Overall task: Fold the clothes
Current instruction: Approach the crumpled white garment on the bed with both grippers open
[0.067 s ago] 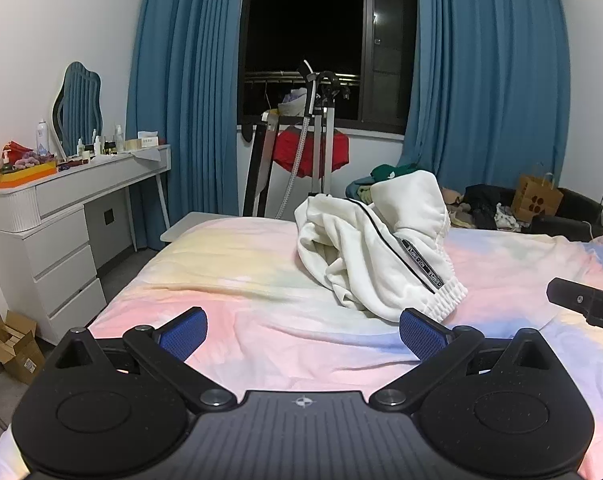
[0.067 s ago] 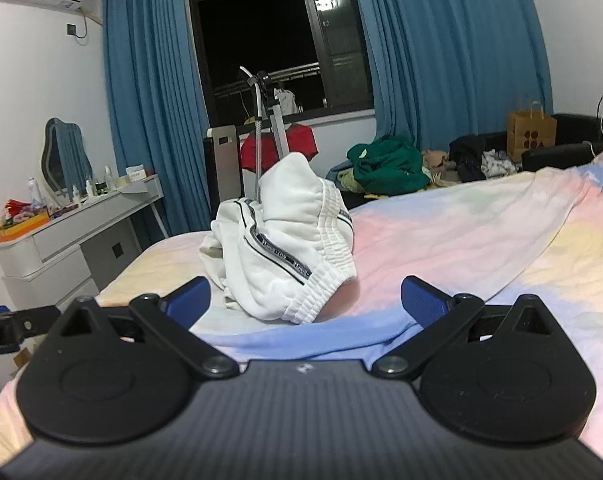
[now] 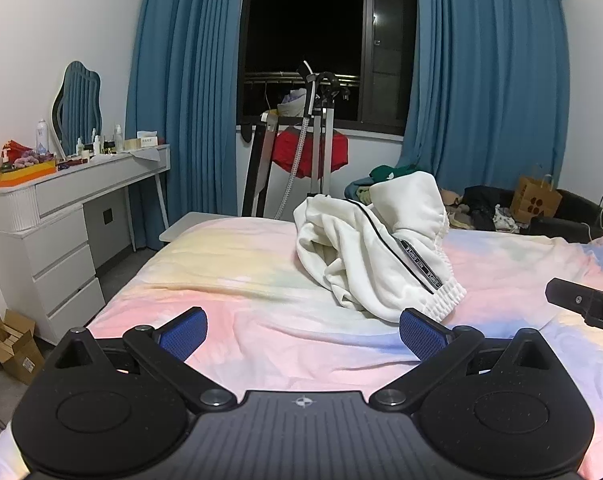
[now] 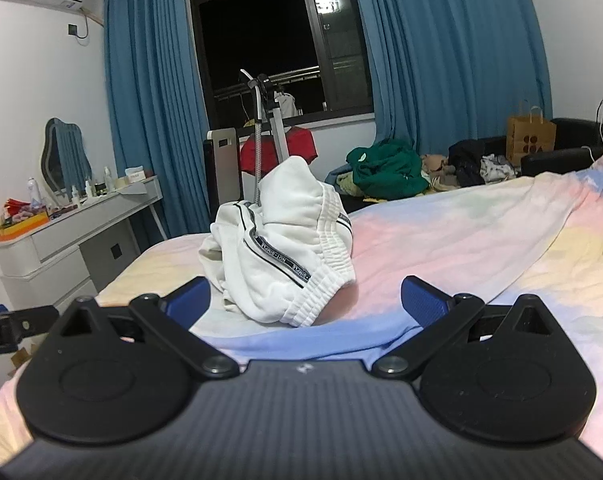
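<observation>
White sweatpants point(image 3: 375, 248) w/ black side stripe: crumpled heap mid-bed point(image 3: 229, 280), not folded | L gripper point(image 3: 301, 330) spread, empty, short of heap | R gripper point(image 4: 305, 300) spread, empty, near cuff | folding all left, as far as shown

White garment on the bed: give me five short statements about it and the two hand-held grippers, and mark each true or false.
1. The white garment lies crumpled in a heap on the bed. True.
2. The left hand-held gripper is shut on the garment. False: its jaws stand wide open, short of the cloth.
3. The right hand-held gripper is open and holds nothing. True.
4. The garment is plain white with no trim. False: a dark lettered stripe runs along it.
5. The garment has already been folded flat. False: it is bunched and stands up.
</observation>
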Tool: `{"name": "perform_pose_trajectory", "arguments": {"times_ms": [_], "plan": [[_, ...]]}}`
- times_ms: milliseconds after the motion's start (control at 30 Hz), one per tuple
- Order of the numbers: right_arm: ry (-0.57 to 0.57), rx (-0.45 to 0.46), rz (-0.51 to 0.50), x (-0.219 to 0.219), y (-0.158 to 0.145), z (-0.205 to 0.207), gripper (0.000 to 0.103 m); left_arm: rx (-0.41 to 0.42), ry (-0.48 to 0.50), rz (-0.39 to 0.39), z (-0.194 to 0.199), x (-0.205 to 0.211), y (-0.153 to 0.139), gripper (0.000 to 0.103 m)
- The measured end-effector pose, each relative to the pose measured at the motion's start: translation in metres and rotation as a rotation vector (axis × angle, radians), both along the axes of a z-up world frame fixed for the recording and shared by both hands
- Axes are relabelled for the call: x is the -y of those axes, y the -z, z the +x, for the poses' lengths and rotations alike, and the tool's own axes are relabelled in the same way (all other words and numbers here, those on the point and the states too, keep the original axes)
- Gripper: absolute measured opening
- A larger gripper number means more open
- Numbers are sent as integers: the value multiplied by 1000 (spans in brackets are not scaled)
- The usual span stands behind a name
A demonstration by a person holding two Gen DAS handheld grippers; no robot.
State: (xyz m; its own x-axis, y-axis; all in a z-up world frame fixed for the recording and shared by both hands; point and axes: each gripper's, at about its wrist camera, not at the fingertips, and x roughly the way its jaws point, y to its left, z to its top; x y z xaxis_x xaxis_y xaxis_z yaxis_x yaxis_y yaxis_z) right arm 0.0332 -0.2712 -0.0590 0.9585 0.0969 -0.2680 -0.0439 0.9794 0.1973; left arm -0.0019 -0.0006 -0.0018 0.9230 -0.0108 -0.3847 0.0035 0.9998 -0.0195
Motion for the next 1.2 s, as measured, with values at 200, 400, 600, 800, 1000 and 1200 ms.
{"name": "perform_pose_trajectory", "arguments": {"times_ms": [200,400,600,800,1000,1200], "plan": [[-18,4,-6,-2,0,2,103,-9,7,-8,-5,2,5,103],[-1,40,4,0,0,-6,103,-17,13,-16,-10,3,9,103],[-5,80,69,5,-1,-8,103,-23,16,-16,-14,5,13,103],[26,114,50,4,-1,-10,103,-32,-2,-4,-9,7,20,103],[29,125,50,8,-4,-11,103,-21,-6,6,-9,7,24,103],[30,94,37,12,-5,-10,103,-13,5,39,-9,13,28,103]]}}
